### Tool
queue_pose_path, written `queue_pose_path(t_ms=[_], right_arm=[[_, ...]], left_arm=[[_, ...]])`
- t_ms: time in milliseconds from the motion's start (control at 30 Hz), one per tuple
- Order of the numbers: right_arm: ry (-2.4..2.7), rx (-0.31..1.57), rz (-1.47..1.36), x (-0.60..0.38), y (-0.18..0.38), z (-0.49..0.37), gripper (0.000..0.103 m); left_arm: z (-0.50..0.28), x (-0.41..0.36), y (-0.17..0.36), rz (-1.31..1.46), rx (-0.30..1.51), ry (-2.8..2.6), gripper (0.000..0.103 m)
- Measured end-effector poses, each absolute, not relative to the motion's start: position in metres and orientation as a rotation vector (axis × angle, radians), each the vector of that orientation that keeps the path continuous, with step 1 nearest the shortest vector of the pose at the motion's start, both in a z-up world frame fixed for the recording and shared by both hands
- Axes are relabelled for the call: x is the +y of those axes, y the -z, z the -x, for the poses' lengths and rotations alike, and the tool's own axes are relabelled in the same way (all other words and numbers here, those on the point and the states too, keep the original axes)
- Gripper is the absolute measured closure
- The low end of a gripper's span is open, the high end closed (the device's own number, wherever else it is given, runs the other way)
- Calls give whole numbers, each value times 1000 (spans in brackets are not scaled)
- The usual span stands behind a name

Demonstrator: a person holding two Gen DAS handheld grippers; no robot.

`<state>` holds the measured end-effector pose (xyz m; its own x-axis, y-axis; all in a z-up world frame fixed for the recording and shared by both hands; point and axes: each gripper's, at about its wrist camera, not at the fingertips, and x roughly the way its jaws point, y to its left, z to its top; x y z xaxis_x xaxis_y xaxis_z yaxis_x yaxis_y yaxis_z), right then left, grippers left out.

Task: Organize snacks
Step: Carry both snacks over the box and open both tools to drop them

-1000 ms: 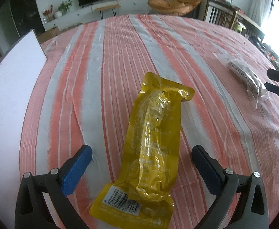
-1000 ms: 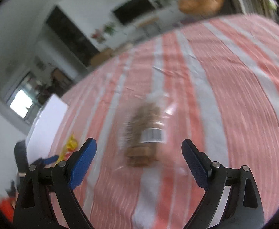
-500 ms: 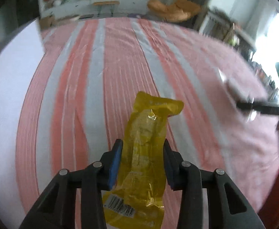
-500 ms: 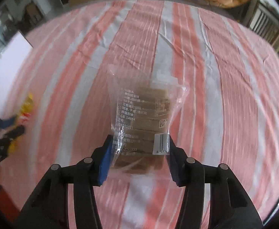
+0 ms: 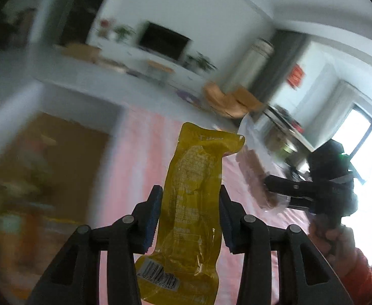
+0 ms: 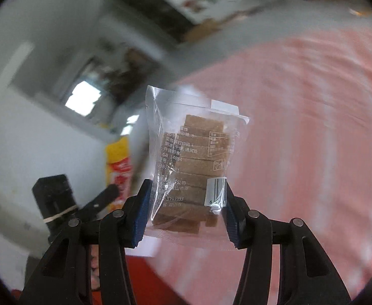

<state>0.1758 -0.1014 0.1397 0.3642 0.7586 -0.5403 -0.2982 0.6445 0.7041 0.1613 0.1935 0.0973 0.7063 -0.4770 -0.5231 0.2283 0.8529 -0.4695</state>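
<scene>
L gripper (image 5: 189, 218) has its blue-padded jaws pinching a long yellow snack pouch (image 5: 191, 203) at mid-length. Pouch is upright, top seal up, barcode end hanging below the pads toward the camera. It's lifted off the striped tablecloth (image 5: 140, 167), which shows blurred behind it. Contents of the pouch can't be made out thru the tinted film, just a lumpy shape w/ printed text over it.

R gripper (image 6: 186, 213) has jaws pressed onto a clear plastic bag (image 6: 193, 162) near the bag's lower end, one pad on each side edge. Bag is upright, held in the air above the cloth. Inside: a stack of brown rectangular biscuits/cakes (image 6: 198, 162), layered flat one on another, filling the lower and middle part; top part of the bag is empty film w/ a white sealed strip. White printed text runs down the front, barcode sticker at the bag's lower right beside the right pad.

In the left wrist view, an open box (image 5: 59, 157) sits at the table's left edge; brownish interior w/ some colourful items in it, too blurred to ID. The R gripper w/ its clear bag shows at the right side of that view, near the yellow pouch's top but apart from it. In the right wrist view the L gripper and the yellow pouch appear at lower left, beside the clear bag.
</scene>
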Motion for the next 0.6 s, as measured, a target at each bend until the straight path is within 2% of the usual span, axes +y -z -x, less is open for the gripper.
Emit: queue_pose_path(t_ms=[67, 133, 167, 200, 267, 333, 400, 533, 567, 600], right_arm=[[-828, 967, -508, -37, -160, -183, 49], [-892, 999, -443, 23, -168, -190, 47], [-913, 1015, -404, 55, -169, -193, 43], [-920, 1026, -375, 78, -169, -195, 37], [-928, 1051, -307, 125, -164, -194, 29], [-887, 1063, -213, 152, -160, -188, 29], [-870, 1057, -154, 163, -157, -176, 29], [-825, 1057, -58, 155, -156, -159, 29], [-805, 1044, -26, 150, -160, -151, 29], [-786, 1030, 3, 148, -163, -146, 29]], left_arm=[[-154, 238, -106, 376, 667, 271, 58], [-150, 276, -104, 378, 678, 134, 44], [-148, 290, -101, 383, 682, 89, 26], [-144, 303, -97, 378, 682, 31, 14], [-137, 317, -91, 321, 688, -73, 13], [-132, 321, -85, 245, 708, -147, 12], [-128, 318, -84, 181, 704, -209, 6], [-109, 287, -88, 12, 633, -353, 4], [-105, 285, -90, 5, 627, -385, 0], [-105, 280, -91, 5, 626, -431, 0]])
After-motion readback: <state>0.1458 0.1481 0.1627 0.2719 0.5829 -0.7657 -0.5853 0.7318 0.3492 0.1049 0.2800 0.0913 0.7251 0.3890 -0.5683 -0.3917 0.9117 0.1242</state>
